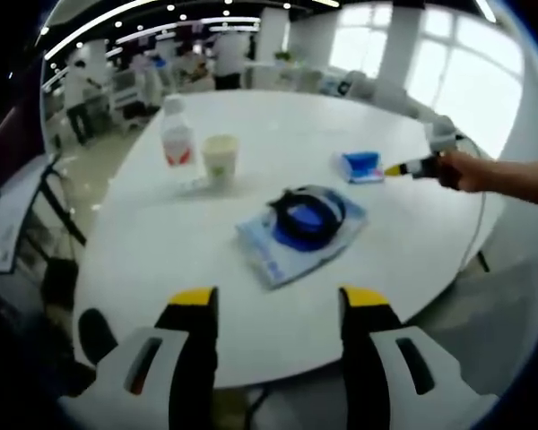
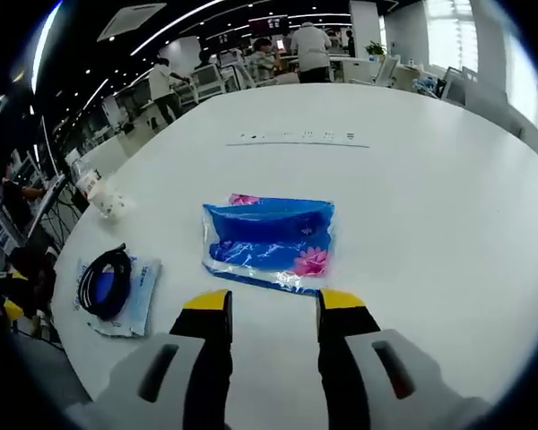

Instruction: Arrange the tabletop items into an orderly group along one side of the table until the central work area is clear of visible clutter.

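1. Left gripper view, left to right: one clear bottle [image 1: 177, 136] with a red label stands upright on the round white table [image 1: 161, 251]; its cap blurs into the bright background.
2. Just beside it stands one pale cup [image 1: 221, 159], apart from the bottle; its print is too soft to read.
3. Near the table's middle lies one flat blue-printed packet [image 1: 267, 253] with one coil of dark cable [image 1: 307, 215] resting on top; the packet's lettering cannot be made out.
4. Farther right lies one blue pouch [image 1: 362, 167], small and blurred at this range.
5. At the right edge, a hand [image 1: 464, 170] holds the right gripper [image 1: 396, 169], its yellow tip just beside the pouch; whether it touches cannot be told.
6. The left gripper [image 1: 278, 298] hangs over the near table edge, jaws spread wide with nothing between them, short of the packet.
7. Right gripper view, left to right: the cable and packet sit near the table's left edge, and the bottle and cup appear as a pale smear beyond them, too blurred to separate.
8. The pouch [image 2: 269, 242], blue with pink flowers, lies flat just ahead of the right gripper [image 2: 267, 302], whose two yellow-tipped jaws stand apart and empty, flanking the pouch's near edge without clearly touching it.
9. People stand at desks beyond the table, small and indistinct.
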### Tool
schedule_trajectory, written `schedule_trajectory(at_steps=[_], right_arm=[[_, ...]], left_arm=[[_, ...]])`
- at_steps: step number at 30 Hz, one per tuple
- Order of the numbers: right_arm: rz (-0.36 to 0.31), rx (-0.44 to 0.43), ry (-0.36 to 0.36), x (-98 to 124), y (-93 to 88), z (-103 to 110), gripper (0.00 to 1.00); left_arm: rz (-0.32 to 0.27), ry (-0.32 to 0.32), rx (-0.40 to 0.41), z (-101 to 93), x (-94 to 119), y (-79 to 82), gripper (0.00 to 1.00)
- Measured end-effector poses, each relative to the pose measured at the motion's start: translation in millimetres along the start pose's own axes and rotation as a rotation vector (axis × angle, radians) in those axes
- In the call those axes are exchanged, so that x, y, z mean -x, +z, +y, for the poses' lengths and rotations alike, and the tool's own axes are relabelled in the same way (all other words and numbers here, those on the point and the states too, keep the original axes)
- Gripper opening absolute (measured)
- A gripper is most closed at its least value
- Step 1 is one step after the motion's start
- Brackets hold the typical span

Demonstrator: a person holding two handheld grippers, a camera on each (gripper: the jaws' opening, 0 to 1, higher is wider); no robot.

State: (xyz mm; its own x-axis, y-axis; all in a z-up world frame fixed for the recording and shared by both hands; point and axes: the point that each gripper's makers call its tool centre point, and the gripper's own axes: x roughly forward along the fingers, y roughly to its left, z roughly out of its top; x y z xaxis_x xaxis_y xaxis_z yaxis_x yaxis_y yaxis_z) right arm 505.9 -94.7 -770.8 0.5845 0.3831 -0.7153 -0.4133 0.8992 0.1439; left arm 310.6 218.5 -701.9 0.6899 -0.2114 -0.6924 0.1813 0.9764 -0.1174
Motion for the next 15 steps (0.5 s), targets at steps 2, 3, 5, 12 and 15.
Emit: schedule_trajectory(at_steps=[2,3,5,12,15], right_arm=[[0.012,0.029,0.014,3.5,-9.1,12.2,0.38],[0.014,0.036,0.020,5.1,-12.1,16.4,0.39],[0.021,0.047,0.033,8.0,-18.4,24.2,0.41],[0.034,0.054,0.067,22.6,-32.4,49.1,0.52],[0.035,0.064,0.073,27.0,-36.1,56.4,0.53]], left_arm=[[-0.006,-0.015,0.002,-2.1,-0.9,0.5,0.51],[-0.003,-0.021,0.001,-3.2,-0.9,-0.2,0.51],[0.004,-0.023,-0.011,-4.1,-1.3,-1.5,0.51],[-0.007,-0.044,-0.007,-7.2,-1.0,0.7,0.51],[-0.007,-0.056,-0.012,-9.3,-1.8,0.7,0.51]])
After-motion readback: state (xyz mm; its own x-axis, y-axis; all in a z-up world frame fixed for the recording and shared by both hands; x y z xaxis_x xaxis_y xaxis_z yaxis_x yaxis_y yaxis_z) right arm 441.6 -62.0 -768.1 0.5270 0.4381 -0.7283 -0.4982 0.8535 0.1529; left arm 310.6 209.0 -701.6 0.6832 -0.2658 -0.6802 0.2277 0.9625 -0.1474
